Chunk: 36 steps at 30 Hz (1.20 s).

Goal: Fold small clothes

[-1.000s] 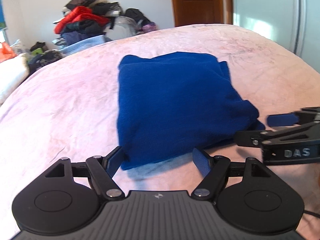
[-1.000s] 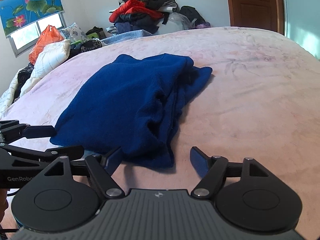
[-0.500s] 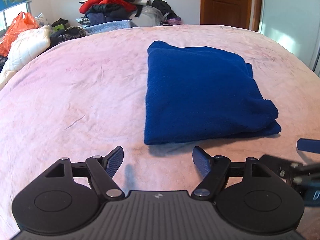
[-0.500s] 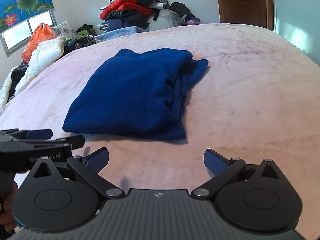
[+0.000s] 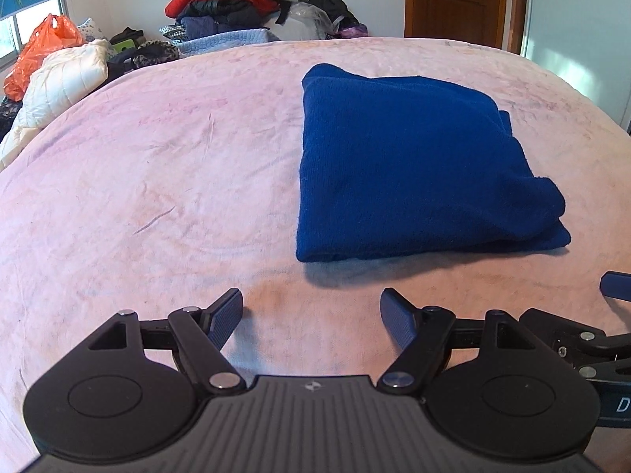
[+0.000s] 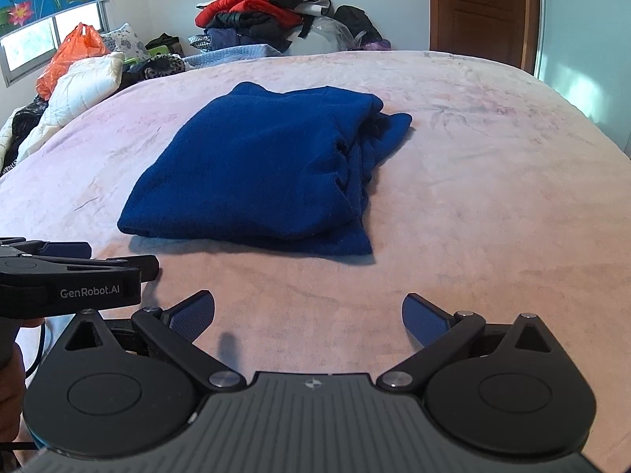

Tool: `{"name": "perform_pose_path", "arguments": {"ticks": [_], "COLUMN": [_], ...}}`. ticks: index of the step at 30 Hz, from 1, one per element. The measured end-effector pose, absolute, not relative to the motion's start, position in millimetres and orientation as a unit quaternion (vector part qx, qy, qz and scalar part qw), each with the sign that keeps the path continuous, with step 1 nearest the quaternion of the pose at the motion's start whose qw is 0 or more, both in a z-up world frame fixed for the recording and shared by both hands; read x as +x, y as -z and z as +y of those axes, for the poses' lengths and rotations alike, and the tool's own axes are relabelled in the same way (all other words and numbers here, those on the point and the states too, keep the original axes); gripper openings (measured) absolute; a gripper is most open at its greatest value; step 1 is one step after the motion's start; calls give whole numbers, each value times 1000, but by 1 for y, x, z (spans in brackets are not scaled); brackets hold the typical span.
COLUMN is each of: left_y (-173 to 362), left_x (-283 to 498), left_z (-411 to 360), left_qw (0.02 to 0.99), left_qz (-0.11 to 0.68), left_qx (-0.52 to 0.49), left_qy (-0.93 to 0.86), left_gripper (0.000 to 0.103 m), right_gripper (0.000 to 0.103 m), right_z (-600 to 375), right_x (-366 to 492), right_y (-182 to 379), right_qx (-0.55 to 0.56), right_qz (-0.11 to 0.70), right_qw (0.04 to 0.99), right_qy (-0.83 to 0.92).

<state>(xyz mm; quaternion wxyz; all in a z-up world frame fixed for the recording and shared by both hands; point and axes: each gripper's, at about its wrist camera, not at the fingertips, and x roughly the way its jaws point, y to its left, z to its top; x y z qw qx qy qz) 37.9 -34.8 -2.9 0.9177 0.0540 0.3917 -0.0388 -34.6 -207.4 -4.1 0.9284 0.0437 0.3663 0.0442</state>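
Note:
A folded blue garment (image 5: 410,165) lies flat on the pink bed cover (image 5: 157,181); in the right wrist view it (image 6: 260,173) shows stacked layers along its right edge. My left gripper (image 5: 311,315) is open and empty, near the bed's front, short of the garment's near edge. My right gripper (image 6: 309,315) is open and empty, also back from the garment. The left gripper's body shows at the left of the right wrist view (image 6: 75,272). The right gripper shows at the right edge of the left wrist view (image 5: 591,339).
A pile of clothes (image 6: 260,12) stands beyond the bed's far edge. An orange bag (image 6: 67,59) and a white quilt (image 6: 79,82) lie at the far left. A wooden door (image 6: 481,4) is at the back right.
Both grippers have drawn back from the blue garment, which they had flanked at its near edge. The right gripper has opened wider. The garment lies folded and still.

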Motion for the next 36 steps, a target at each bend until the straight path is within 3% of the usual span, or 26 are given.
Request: {"name": "perform_pose_path", "arguments": {"ticks": [14, 26, 36], "left_y": [6, 10, 11], "left_x": [39, 39, 36], "left_z": [-30, -28, -27], "left_qw": [917, 917, 920], "left_qz": [396, 397, 391], "left_qx": [35, 35, 32], "left_qy": [32, 19, 20], "left_gripper": [82, 95, 96], "right_gripper": [103, 103, 103], "right_z": [-205, -207, -208], "right_x": [-35, -35, -35], "right_y": [4, 7, 8], "right_qx": [25, 33, 38], "right_qz": [360, 368, 370], "right_qw": [932, 928, 927], "right_qy": [-40, -42, -41]}}
